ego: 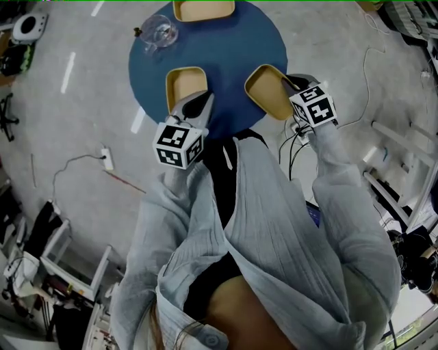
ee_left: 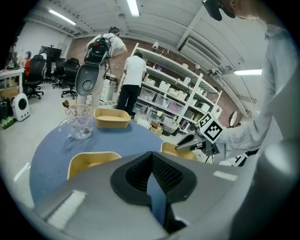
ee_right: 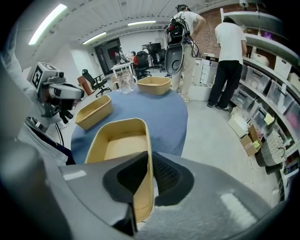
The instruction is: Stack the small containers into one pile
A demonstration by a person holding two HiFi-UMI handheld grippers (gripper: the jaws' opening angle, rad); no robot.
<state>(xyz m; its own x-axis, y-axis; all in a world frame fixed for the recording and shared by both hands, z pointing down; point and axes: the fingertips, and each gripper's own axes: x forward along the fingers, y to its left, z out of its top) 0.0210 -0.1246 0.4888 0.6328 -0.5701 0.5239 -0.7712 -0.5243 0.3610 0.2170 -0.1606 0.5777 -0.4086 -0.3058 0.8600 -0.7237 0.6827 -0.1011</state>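
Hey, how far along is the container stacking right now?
Nothing stacked yet: all three containers sit apart. In hand: the right gripper, jaws clamped on the right container by its wall. Left to do: nesting it with the left container and the far container.

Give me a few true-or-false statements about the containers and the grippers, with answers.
1. Three containers sit on the table. True.
2. The right gripper is shut on a container wall. True.
3. The containers are already stacked. False: all three lie apart.
4. The jug stands on the floor. False: it is on the table.
5. The left gripper holds a container. False: nothing is between its jaws.
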